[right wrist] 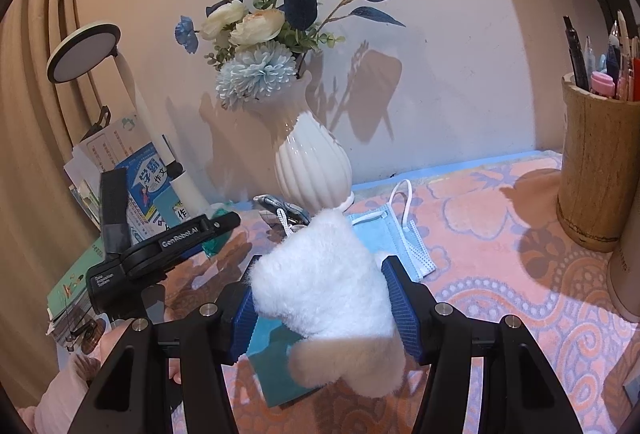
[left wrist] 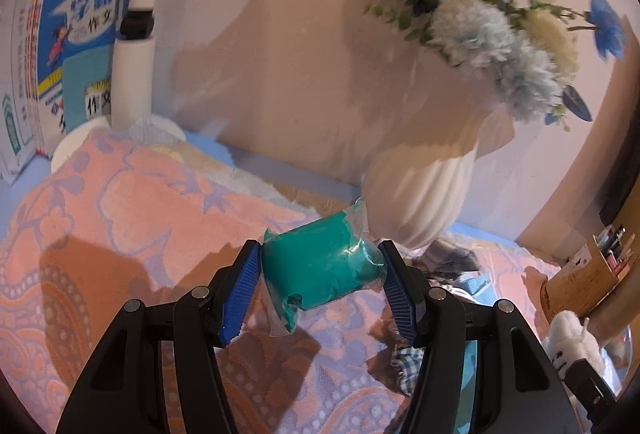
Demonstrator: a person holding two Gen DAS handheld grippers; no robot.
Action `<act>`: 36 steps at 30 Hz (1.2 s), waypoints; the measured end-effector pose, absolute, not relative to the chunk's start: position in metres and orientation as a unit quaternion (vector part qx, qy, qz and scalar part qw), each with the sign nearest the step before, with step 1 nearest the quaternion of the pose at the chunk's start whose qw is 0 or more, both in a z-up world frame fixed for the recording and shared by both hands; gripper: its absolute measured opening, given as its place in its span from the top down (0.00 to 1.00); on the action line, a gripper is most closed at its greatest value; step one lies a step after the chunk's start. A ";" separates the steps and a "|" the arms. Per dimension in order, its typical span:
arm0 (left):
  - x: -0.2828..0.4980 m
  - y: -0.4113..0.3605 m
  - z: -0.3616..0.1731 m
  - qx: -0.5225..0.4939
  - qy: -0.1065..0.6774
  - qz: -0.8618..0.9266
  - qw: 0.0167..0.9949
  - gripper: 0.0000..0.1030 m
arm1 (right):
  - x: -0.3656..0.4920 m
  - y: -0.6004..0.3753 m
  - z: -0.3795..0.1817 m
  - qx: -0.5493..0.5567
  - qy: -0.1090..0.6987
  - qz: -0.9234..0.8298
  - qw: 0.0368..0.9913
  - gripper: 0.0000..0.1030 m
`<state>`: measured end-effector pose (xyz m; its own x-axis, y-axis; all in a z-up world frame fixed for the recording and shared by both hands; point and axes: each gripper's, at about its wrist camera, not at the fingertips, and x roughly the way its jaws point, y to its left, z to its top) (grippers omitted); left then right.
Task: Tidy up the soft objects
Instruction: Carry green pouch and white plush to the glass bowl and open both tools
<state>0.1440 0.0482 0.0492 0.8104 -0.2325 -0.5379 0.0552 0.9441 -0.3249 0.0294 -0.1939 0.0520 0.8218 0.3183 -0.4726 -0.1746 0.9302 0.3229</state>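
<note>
My left gripper (left wrist: 322, 266) is shut on a teal soft lump in a clear plastic bag (left wrist: 324, 266) and holds it above the pink patterned cloth (left wrist: 120, 218). My right gripper (right wrist: 320, 294) is shut on a white fluffy plush toy (right wrist: 328, 286), held above a teal box (right wrist: 276, 366). A light blue face mask (right wrist: 388, 238) lies on the cloth beyond it. A checked fabric piece (right wrist: 280, 210) lies by the vase foot. The left gripper (right wrist: 216, 234) shows at left in the right wrist view, and the plush (left wrist: 572, 338) at lower right in the left wrist view.
A white ribbed vase with artificial flowers (right wrist: 312, 166) stands at the back against the wall. A white lamp post (left wrist: 132, 70) and books (left wrist: 80, 34) stand at left. A wooden pen holder (right wrist: 596, 162) stands at right.
</note>
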 end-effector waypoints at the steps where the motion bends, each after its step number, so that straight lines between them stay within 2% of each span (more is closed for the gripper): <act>1: 0.142 0.046 0.051 -0.140 0.292 -0.076 0.943 0.45 | 0.029 -0.194 0.052 0.135 0.268 0.130 0.945 0.44; 5: 0.134 0.041 0.055 -0.124 0.274 -0.066 0.951 0.45 | 0.026 -0.198 0.053 0.159 0.277 0.128 0.939 0.44; 10: 0.123 0.044 0.056 -0.127 0.315 -0.054 0.939 0.45 | 0.004 -0.208 0.073 0.199 0.270 0.150 0.930 0.44; 17: 0.086 0.035 0.085 -0.113 0.333 -0.073 0.933 0.45 | -0.029 -0.236 0.098 0.239 0.255 0.169 0.922 0.44; 36: 0.018 -0.129 0.108 -0.040 0.350 -0.233 0.906 0.45 | -0.093 -0.342 0.126 0.284 0.211 0.136 0.925 0.44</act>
<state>0.0184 -0.1294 0.1083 0.6458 -0.4510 -0.6161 0.3949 0.8879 -0.2361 -0.0929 -0.3415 0.1257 0.8737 0.3717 -0.3140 -0.1315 0.8017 0.5831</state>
